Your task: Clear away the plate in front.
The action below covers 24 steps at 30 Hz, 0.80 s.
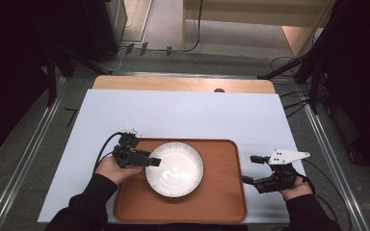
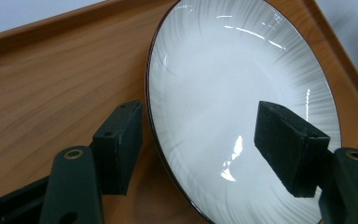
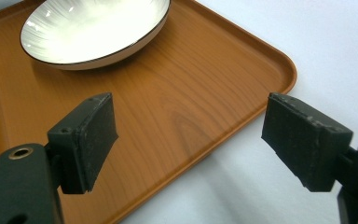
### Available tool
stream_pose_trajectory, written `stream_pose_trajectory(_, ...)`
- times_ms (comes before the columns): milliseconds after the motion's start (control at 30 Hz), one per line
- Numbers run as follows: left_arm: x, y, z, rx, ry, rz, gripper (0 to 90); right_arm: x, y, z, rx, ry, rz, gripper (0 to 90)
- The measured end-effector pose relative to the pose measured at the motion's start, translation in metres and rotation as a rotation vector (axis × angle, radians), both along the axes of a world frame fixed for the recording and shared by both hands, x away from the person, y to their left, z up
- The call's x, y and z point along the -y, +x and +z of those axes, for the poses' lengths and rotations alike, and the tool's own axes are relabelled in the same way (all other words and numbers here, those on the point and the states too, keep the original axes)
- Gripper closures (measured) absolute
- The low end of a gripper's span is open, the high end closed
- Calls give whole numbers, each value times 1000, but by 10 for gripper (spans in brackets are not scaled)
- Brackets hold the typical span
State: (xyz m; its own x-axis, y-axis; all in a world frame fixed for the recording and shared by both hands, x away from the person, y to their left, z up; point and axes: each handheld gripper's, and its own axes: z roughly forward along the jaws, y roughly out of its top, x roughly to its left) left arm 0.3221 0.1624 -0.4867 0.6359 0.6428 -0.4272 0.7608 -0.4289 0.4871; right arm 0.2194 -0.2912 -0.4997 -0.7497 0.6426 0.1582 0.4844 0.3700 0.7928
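Observation:
A white ribbed plate (image 1: 174,168) with a thin dark rim lies on a brown wooden tray (image 1: 221,192) near the table's front. My left gripper (image 1: 156,162) sits at the plate's left rim. In the left gripper view its jaws stand apart astride the rim of the plate (image 2: 233,84), one over the tray (image 2: 51,93), one over the plate's inside, and neither pad presses on it; the left gripper (image 2: 200,140) is open. My right gripper (image 1: 248,168) is open at the tray's right edge. The right gripper (image 3: 196,140) straddles the edge of the tray (image 3: 168,93), with the plate (image 3: 93,23) farther off.
A pale sheet (image 1: 173,115) covers the table, and a strip of wooden tabletop (image 1: 183,84) shows at the back. Dark stand legs and cables lie on the floor to the left and right of the table.

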Motion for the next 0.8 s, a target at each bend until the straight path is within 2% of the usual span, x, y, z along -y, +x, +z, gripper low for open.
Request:
stream_pose_trajectory(200, -2, -2, 4, 22, 15, -27, 317, 2, 0, -1, -1, 1, -7, 187)
stream_pose_trajectory(300, -7, -1, 6, 5, 0, -17, 304, 3, 0, -1, 0, 3, -7, 186)
stream_pose_trajectory(367, -9, -2, 8, 27, 30, -13, 303, 3, 0, -1, 0, 4, -8, 187)
stream_pose_trajectory(467, -13, -2, 9, 42, 43, -16, 303, 3, -1, -1, -1, -1, -6, 187)
stream_pose_trajectory(567, -19, -5, 13, 70, 42, -10, 283, 2, -1, 0, 0, -1, -9, 187)
stream_pose_trajectory(633, -22, -7, 15, 75, 24, -16, 269, 2, -1, 0, 1, -1, -14, 186)
stream_pose_trajectory(667, -22, -7, 15, 75, 24, -16, 267, 2, -1, 0, 2, -1, -11, 186)
stream_pose_trajectory(700, -25, -9, 17, 98, 31, -18, 267, 2, -1, 0, -1, 0, -13, 186)
stream_pose_trajectory(800, -28, -10, 18, 108, 28, -27, 266, 2, -1, 0, -3, -1, -11, 186)
